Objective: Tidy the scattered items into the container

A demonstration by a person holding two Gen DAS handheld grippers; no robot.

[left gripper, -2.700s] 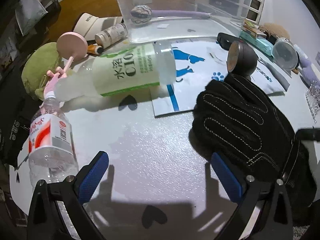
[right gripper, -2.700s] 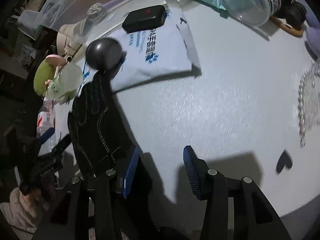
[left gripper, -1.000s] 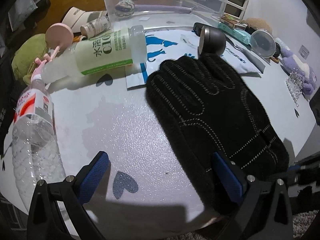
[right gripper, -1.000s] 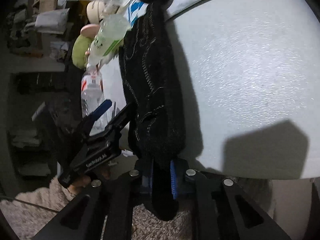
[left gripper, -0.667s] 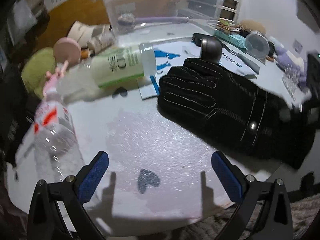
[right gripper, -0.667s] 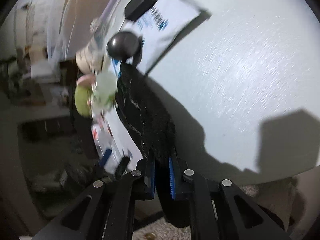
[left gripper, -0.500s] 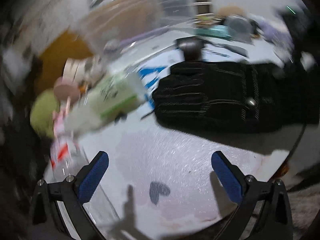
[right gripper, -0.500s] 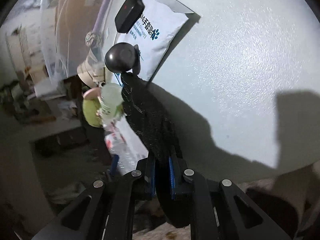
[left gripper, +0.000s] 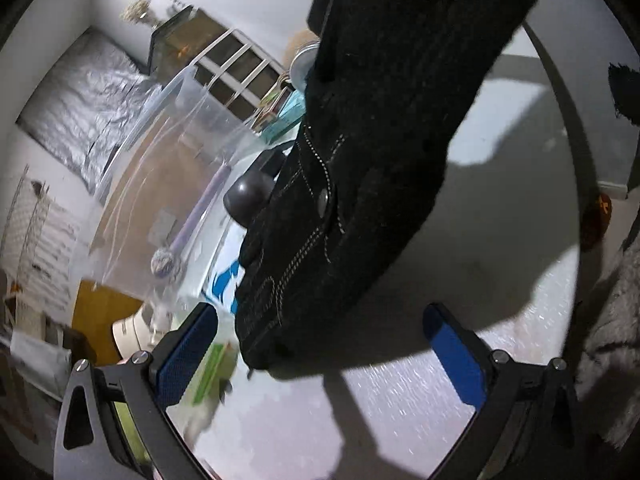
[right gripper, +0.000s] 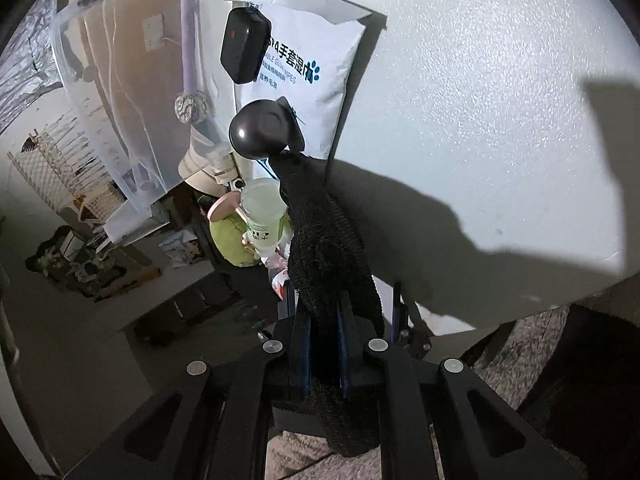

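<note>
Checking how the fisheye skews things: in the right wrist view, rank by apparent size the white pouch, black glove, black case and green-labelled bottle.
1. White pouch
2. Black glove, though nearness to the camera inflates it
3. Black case and green-labelled bottle: too alike to rank

I am reading blue print on the flat white plastic wipes pouch point(right gripper: 316, 68) lying on the table: "4手套湿巾" beside a blue paw-print sign. The smaller lines beneath it, and the green-labelled clear bottle point(right gripper: 266, 220), are staying too blurred to read.
</note>
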